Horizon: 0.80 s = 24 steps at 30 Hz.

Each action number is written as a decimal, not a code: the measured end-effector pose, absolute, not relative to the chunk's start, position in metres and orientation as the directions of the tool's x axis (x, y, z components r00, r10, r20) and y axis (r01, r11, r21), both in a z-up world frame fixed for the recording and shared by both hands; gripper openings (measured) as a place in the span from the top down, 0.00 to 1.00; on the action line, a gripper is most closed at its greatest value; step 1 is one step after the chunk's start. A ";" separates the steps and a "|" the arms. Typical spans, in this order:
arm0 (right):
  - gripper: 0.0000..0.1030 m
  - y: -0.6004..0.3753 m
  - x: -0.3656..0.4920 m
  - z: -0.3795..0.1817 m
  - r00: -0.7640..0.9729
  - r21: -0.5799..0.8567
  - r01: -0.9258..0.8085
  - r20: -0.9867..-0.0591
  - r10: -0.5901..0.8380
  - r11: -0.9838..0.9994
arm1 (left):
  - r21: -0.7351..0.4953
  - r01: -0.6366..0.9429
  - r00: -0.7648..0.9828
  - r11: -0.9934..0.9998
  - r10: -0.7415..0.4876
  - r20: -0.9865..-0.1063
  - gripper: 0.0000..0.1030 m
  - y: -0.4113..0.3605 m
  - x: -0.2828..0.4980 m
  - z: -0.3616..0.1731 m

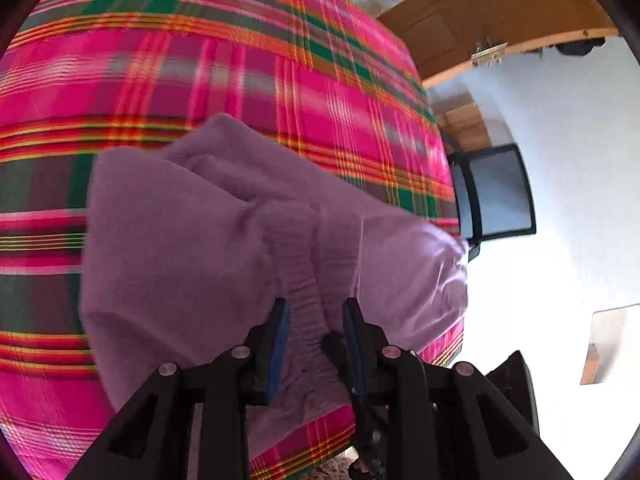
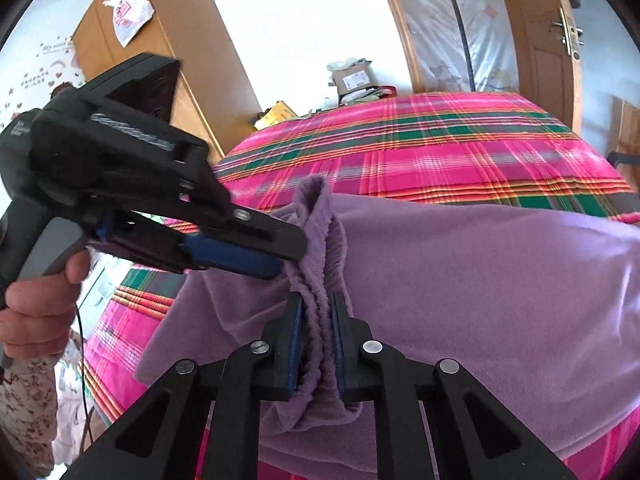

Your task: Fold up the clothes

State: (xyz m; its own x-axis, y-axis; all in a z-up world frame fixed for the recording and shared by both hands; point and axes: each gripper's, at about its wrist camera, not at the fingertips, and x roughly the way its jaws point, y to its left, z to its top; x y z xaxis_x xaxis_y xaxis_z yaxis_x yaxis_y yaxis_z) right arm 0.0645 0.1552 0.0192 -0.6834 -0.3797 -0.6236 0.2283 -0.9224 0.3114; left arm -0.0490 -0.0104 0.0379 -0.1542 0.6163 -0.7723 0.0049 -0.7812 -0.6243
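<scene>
Left wrist view: I find no legible writing here. My left gripper [image 1: 316, 312] points steeply down at the purple garment [image 1: 192, 240], which lies bunched on the pink plaid bedspread [image 1: 200, 72]. Its blue-padded fingers [image 1: 282, 320] stand partly spread with the garment's gathered waistband [image 1: 304, 304] pinched between them; cloth fills the gap.

Right wrist view: a white plastic bag [image 2: 128, 16] hanging on the wooden wardrobe [image 2: 168, 60] carries red print, too small to read; a wall at far left has lettering and heart stickers, also unreadable; grey marking on the left gripper's body is blurred. My right gripper [image 2: 317, 312] has its pads drawn close together, clamping a ribbed fold of the same waistband. The left gripper enters from the left, tips meeting the waistband just above. A hand [image 2: 36, 300] wraps its grey handle, a floral sleeve [image 2: 24, 400] below
</scene>
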 end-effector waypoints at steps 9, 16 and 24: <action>0.86 0.167 0.066 0.010 -0.671 0.361 0.187 -0.633 -0.387 -0.914 | -0.646 0.048 -0.242 -0.762 0.619 -0.747 0.74 -0.058 -0.005 0.034; 0.86 0.177 0.070 0.009 -0.666 0.423 0.163 -0.619 -0.415 -0.891 | -0.659 0.100 -0.277 -0.746 0.615 -0.738 0.74 -0.086 0.027 0.015; 0.62 0.180 0.060 -0.003 -0.623 0.495 0.160 -0.621 -0.476 -0.854 | -0.686 0.083 -0.265 -0.723 0.647 -0.715 0.74 -0.082 0.040 0.007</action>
State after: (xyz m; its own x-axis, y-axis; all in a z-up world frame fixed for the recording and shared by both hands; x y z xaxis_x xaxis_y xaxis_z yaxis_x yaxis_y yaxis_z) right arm 0.0600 0.1795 -0.0034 -0.6228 -0.4759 -0.6210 0.1598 -0.8544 0.4945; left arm 0.0401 -0.0821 0.0071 -0.2654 0.6472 -0.7146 0.0827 -0.7232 -0.6857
